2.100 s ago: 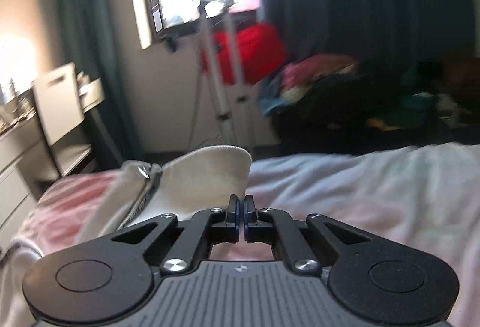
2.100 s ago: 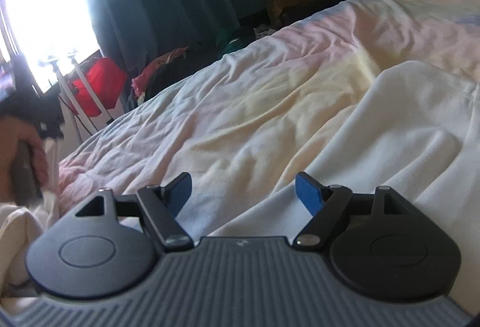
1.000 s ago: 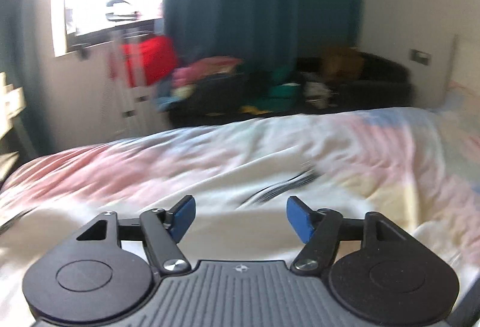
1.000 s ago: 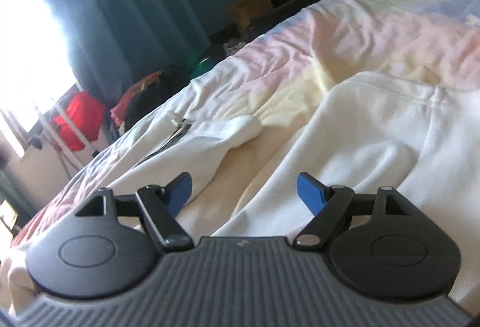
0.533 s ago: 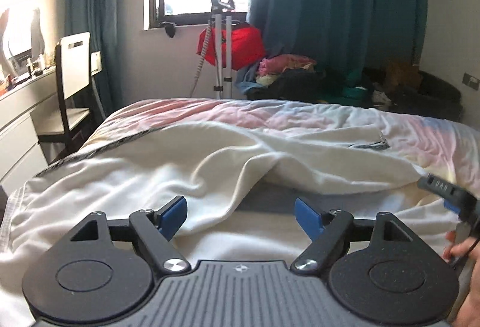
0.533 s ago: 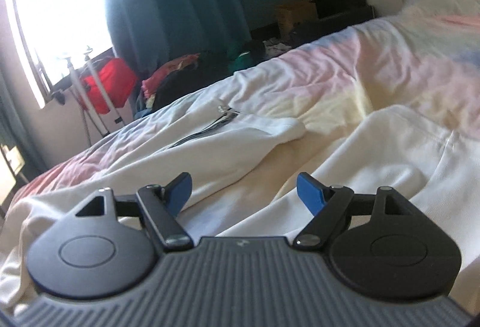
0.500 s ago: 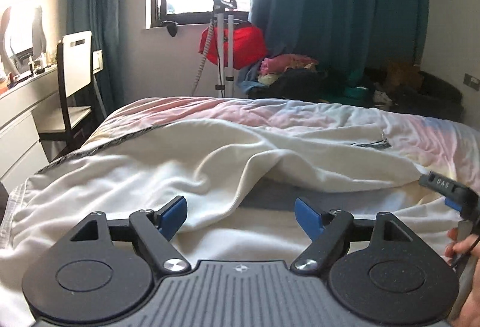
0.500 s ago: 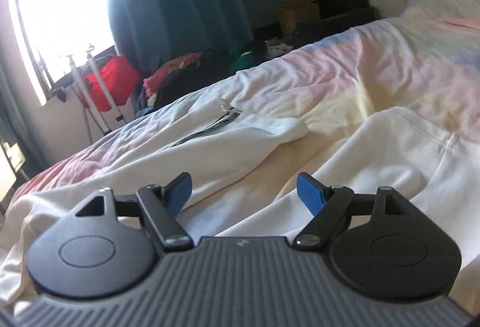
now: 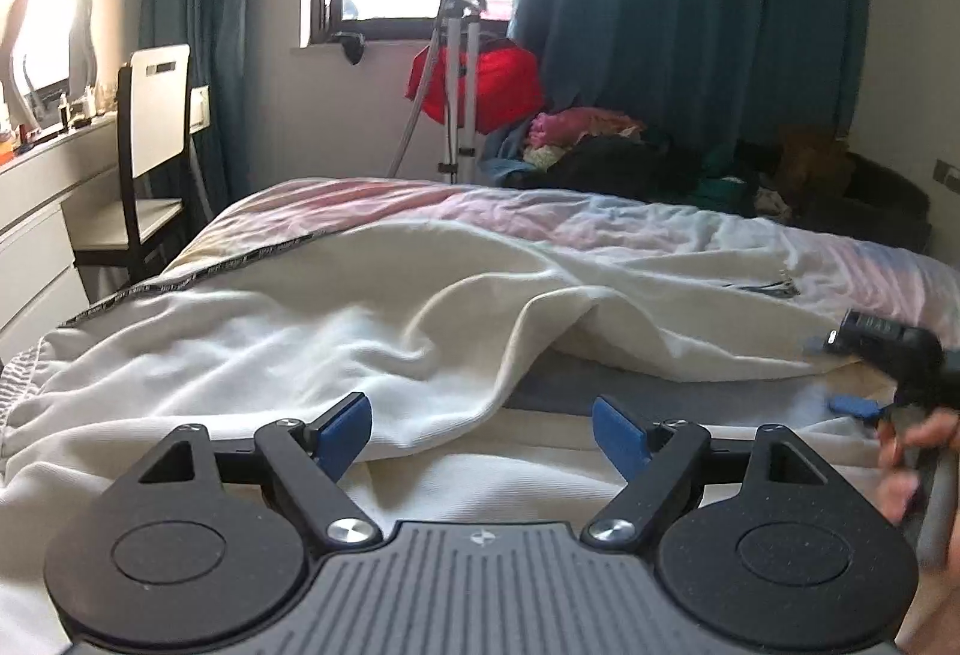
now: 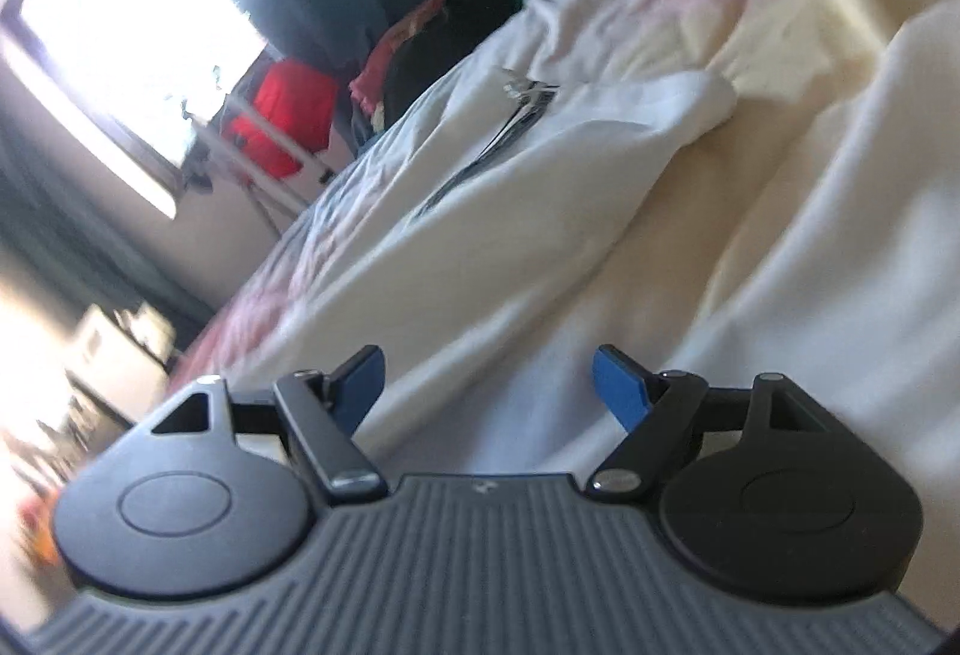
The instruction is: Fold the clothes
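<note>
A cream zip-up garment point(image 9: 336, 331) lies spread over the bed, one panel folded across with a dark zip point(image 9: 762, 289) at its far right edge. My left gripper point(image 9: 480, 430) stands open just above the near folds, nothing between its blue pads. In the right wrist view the same garment point(image 10: 540, 211) runs diagonally, its zip point(image 10: 480, 162) and a rounded cuff point(image 10: 714, 99) showing. My right gripper point(image 10: 487, 379) is open over the cloth and tilted. The right gripper also shows in the left wrist view point(image 9: 864, 385), held by a hand point(image 9: 912, 463).
The bed has a pastel tie-dye cover point(image 9: 540, 217). A chair point(image 9: 150, 150) and desk point(image 9: 42, 162) stand at the left. A tripod point(image 9: 459, 78) with a red bag point(image 9: 480, 78) is under the window. A clothes pile point(image 9: 600, 144) lies by the teal curtain.
The left gripper, shut on the garment two seconds ago, let go and opened, then settled facing the spread garment. The right gripper has just rolled to a tilt and its view is blurred.
</note>
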`<state>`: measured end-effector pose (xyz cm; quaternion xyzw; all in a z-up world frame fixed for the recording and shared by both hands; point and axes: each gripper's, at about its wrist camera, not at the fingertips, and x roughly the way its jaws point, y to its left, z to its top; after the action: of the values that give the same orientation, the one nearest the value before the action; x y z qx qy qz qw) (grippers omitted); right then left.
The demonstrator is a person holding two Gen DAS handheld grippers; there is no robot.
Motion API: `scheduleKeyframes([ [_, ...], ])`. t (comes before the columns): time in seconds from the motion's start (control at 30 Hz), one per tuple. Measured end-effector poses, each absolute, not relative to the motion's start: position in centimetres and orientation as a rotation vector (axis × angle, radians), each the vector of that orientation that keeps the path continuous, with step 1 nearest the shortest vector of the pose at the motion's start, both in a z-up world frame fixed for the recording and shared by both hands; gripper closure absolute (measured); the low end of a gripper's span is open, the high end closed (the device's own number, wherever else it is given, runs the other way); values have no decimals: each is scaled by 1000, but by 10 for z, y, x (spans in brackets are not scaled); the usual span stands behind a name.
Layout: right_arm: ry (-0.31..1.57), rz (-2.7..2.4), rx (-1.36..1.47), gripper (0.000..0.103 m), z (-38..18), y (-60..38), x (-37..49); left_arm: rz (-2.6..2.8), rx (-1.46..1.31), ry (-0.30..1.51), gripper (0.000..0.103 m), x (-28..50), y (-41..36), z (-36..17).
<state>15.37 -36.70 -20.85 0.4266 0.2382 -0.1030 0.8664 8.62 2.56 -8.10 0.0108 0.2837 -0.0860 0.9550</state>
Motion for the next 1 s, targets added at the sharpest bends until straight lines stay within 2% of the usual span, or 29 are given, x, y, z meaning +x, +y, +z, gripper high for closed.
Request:
scheduleKeyframes([
  [0.13, 434, -297, 1000, 25, -222, -396, 187, -166, -16, 615, 20, 102, 33, -95],
  [0.17, 417, -322, 996, 28, -223, -400, 194, -162, -29, 633, 20, 107, 34, -100],
  [0.2, 411, -358, 996, 38, -223, -405, 201, -158, -42, 651, 20, 112, 36, -104],
  [0.23, 404, -395, 997, 42, -224, -409, 208, -154, -54, 670, 20, 118, 37, -108],
  [0.3, 399, -463, 993, 79, -223, -418, 220, -150, -74, 693, 20, 125, 39, -113],
  [0.4, 401, -523, 932, 92, -210, -423, 233, -151, -96, 703, 20, 130, 41, -115],
  [0.6, 241, -542, 770, 94, -132, -421, 236, -152, -138, 724, 20, 141, 45, -118],
  [0.7, 197, -582, 705, 94, -116, -435, 220, -164, -141, 717, 20, 139, 46, -115],
  [0.87, 326, -675, 611, 94, -155, -457, 180, -186, -125, 696, 20, 129, 45, -108],
  [1.0, 418, -696, 653, 94, -191, -464, 160, -185, -112, 692, 20, 127, 44, -108],
])
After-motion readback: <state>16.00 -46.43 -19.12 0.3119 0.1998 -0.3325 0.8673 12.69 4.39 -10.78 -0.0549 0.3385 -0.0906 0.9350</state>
